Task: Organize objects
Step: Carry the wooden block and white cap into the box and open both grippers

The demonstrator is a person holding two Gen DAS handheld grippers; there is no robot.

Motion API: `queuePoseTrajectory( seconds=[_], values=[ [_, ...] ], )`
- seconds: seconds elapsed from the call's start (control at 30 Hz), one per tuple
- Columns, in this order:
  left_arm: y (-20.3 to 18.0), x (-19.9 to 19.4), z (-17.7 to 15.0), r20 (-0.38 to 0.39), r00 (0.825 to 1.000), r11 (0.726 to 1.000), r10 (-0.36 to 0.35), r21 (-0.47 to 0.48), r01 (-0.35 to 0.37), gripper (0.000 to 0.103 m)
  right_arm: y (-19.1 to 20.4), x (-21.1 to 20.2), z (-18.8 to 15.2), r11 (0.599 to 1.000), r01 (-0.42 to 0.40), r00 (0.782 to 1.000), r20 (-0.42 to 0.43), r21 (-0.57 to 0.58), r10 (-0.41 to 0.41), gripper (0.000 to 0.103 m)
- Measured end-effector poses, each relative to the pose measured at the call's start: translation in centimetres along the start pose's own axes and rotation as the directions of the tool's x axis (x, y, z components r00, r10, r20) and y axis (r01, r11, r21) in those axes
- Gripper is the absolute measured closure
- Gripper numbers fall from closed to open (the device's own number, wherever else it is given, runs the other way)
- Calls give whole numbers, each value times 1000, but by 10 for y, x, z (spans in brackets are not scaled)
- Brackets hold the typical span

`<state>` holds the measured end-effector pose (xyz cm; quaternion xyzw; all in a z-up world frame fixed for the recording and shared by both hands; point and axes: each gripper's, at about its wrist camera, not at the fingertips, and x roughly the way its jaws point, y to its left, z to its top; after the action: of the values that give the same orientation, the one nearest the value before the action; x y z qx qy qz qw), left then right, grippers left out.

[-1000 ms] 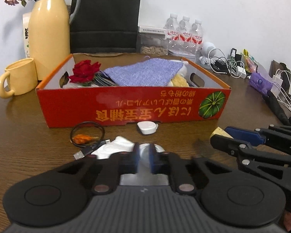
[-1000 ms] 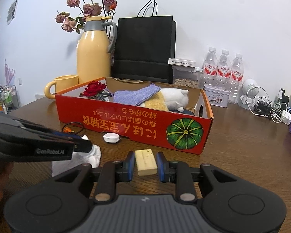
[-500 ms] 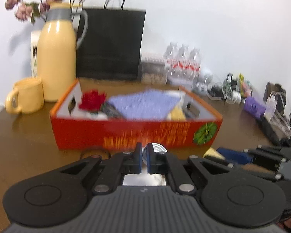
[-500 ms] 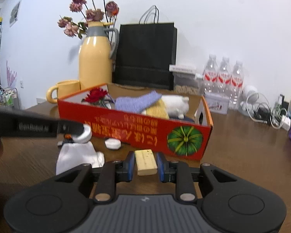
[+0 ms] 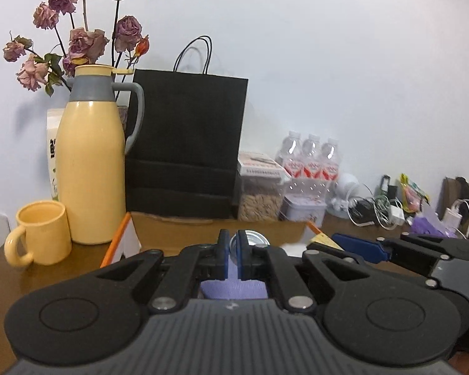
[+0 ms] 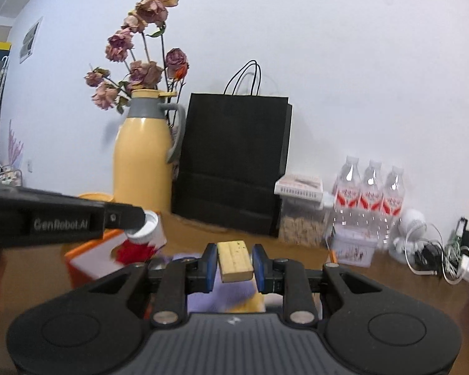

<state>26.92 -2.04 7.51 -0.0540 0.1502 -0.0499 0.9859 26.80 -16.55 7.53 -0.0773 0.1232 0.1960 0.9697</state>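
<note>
Your right gripper (image 6: 234, 264) has its jaws clenched on a yellow sponge block (image 6: 235, 260), which sits tilted between the 2 blue pads (image 6: 210, 264), held in the air above the open box. Below it you see purple cloth (image 6: 203, 300) and a patch of yellow, lying inside the box.

Your left gripper (image 5: 233, 254) has its jaws nearly together, grasping a small white cap (image 6: 143, 226) by its rim; in the left wrist view the cap shows as a round silvery disc (image 5: 250, 240) just past the fingertips. It hangs over the left end of the orange box (image 6: 87, 257), above a red flower (image 6: 131, 253). Purple cloth (image 5: 234, 289) shows under the left jaws too. From the left wrist view, your right gripper (image 5: 337, 245) lies just to the right, with the sponge corner (image 5: 323, 240) visible at its tip.

Beyond the box, on the brown tabletop (image 5: 3, 276), stands a yellow mug (image 5: 40, 232) beside a tall yellow thermos (image 5: 93, 162). Dried roses (image 5: 78, 37) rise behind the thermos. A black paper bag (image 5: 187, 143) stands to its right, then a clear container of grain (image 5: 259, 190) and 3 water bottles (image 5: 311, 159). Tangled cables and chargers (image 5: 378, 209) lie at the far right against the white wall.
</note>
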Motion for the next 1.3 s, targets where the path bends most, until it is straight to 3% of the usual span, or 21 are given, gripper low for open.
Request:
queuePoseTrajectory(
  seconds=[0.33,0.63,0.7,0.77,0.83,0.9,1.3],
  values=[
    [20,64,11,-28,999,998,37,-52,-38,98,-25,73,9,998,24,999,-47,60,-22,80],
    [23,80,1,-73,996,998,56,6,-55,95,-42,91,-6,995,-2,992,-125,104,15,77],
    [24,77,1,-71,996,999,53,11,-52,76,-42,89,-7,994,-15,989,-142,105,30,58],
    [25,73,0,-62,996,997,71,17,-70,27,-43,84,-8,994,-20,990,-136,108,35,25],
    [25,68,1,-44,995,996,91,30,-89,0,-43,80,-8,995,-12,991,-134,100,25,11],
    [25,63,2,-23,994,994,102,32,-102,0,-44,75,-7,995,-3,992,-125,104,16,0],
    [27,35,6,-10,992,992,126,12,-126,0,-41,47,-3,995,13,994,-110,98,-2,0]
  ],
)
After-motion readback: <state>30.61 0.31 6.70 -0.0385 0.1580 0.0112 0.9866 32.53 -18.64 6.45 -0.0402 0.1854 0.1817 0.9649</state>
